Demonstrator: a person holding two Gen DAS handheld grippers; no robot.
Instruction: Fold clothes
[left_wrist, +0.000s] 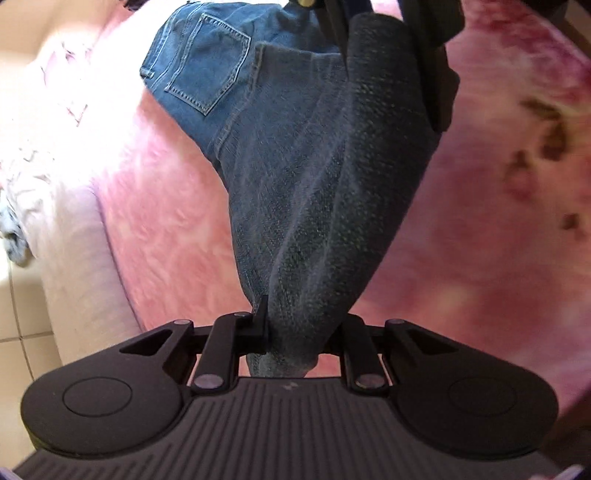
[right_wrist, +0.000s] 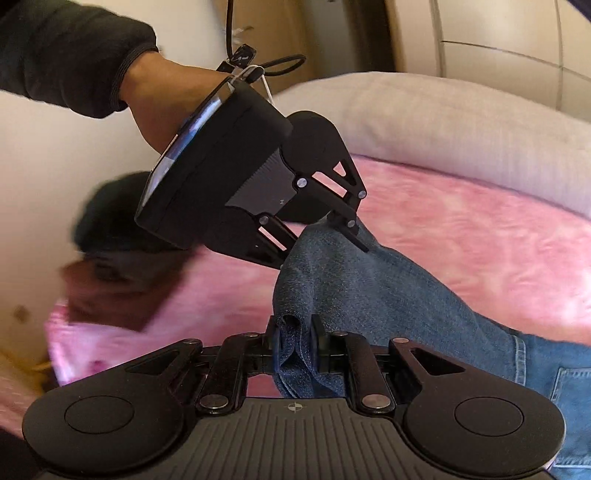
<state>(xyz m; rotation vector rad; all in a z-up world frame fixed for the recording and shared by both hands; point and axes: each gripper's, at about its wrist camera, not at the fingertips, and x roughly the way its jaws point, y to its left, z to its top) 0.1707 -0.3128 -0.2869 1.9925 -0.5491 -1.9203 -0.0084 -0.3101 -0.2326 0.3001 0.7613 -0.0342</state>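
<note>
I had the left gripper (left_wrist: 291, 332) pinched on one hem corner of the jeans (left_wrist: 314, 166) and the right gripper (right_wrist: 295, 354) clamped on the other, the leg end raised off the pink bed cover (left_wrist: 155, 206) while the seat and back pocket (left_wrist: 207, 62) lay on it. Denim is heavy, limp and thick. I judged gripping at the stitched hems safest, since bunched folds could slip.

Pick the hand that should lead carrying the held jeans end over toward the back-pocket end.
Probably either. Left gripper and right gripper both pinch the jeans at the same lifted end, above the pink blanket.
</note>
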